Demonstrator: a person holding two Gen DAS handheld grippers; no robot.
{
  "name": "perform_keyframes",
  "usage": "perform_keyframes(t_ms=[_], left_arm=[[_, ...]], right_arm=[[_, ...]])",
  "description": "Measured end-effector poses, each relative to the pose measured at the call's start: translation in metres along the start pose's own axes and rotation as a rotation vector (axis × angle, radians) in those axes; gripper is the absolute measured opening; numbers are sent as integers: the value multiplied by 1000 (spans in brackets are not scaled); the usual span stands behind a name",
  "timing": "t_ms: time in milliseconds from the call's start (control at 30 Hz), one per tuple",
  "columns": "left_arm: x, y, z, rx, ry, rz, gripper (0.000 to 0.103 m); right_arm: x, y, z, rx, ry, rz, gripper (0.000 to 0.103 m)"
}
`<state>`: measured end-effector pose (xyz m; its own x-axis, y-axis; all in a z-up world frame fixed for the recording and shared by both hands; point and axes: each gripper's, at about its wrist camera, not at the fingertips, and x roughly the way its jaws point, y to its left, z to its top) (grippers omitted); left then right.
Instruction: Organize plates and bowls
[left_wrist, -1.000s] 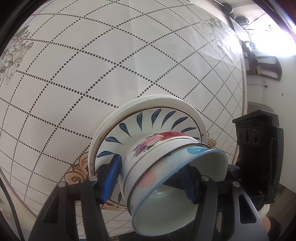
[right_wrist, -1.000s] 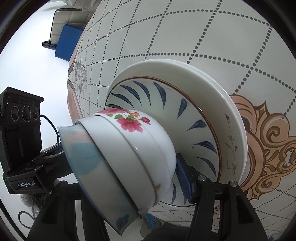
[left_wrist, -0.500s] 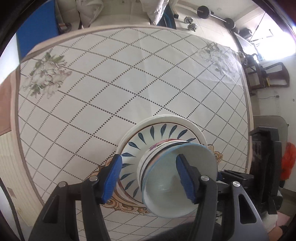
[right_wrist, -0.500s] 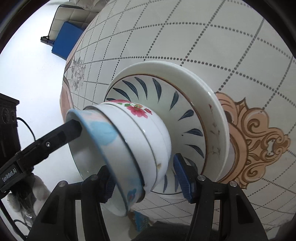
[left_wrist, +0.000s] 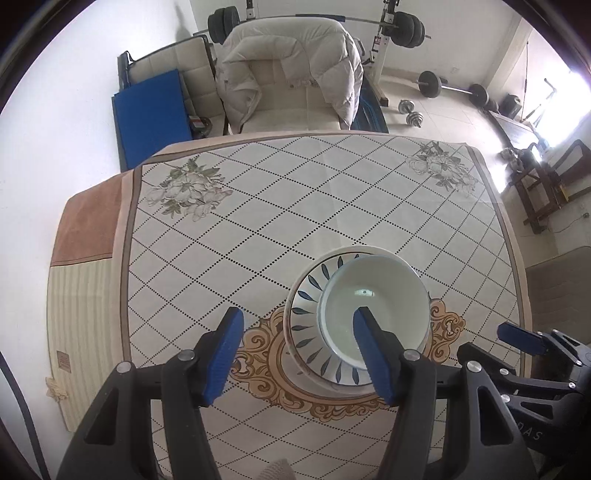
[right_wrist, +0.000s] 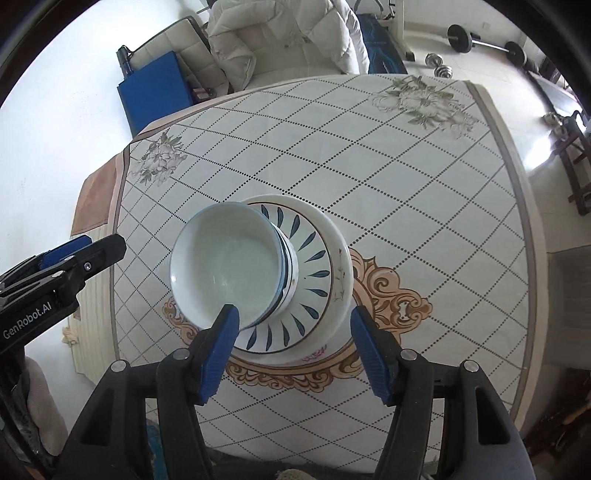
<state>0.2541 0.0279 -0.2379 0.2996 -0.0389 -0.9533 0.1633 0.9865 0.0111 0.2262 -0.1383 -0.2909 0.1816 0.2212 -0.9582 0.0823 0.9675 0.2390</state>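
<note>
Looking straight down, the stacked bowls (right_wrist: 225, 267) sit below my opening, empty right gripper (right_wrist: 293, 347) (left gripper (left_wrist: 301, 356) also empty, jaws apart).

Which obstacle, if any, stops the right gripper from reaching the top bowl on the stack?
Probably none: the right gripper hangs above the top bowl, its jaws opening and empty, nothing between.

The white lettering "GenRobot.AI" stands on the black body of the left gripper (right_wrist: 79, 254), seen at the right wrist view's left edge. In the left wrist view, faint letters on the right gripper (left_wrist: 524, 338) read roughly "DAS".
</note>
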Motion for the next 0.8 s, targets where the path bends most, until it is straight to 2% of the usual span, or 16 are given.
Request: perform_keyframes(t_ms=[67,100,133,167,200,233,300,400,633,800], left_arm=[[-12,0,-8,-13,-24,14,60],[-17,0,-11,-18,-34,14,64],[-22,0,-14,-26,-43,17,65],[-28,0,-17,-31,-53,17,70],[-33,-1,-20,-30,-59,15,79],[-39,-1,-23,-32,-71,18,81],[-51,-4,-28,-31,-104,36,83],[-71,-8,-36,-45,-169,60,94],[-111,-16,-56,-70,-269,77,94],[-140,-30,-79,-76,-307,80,94]], right_arm=[[-15,3,-9,-8,-28,-21,73],[-21,6,-14,-17,-38,-35,74],[-28,9,-18,-25,-54,-45,79],[-35,11,-22,-33,-72,-61,88],[-42,14,-26,-42,-90,-77,92],[-49,16,-30,-52,-108,-89,98],[-66,18,-38,-60,-145,-112,99],[-89,23,-49,-75,-208,-155,99],[-133,25,-69,-95,-332,-206,103],[-160,26,-87,-111,-370,-178,103]])
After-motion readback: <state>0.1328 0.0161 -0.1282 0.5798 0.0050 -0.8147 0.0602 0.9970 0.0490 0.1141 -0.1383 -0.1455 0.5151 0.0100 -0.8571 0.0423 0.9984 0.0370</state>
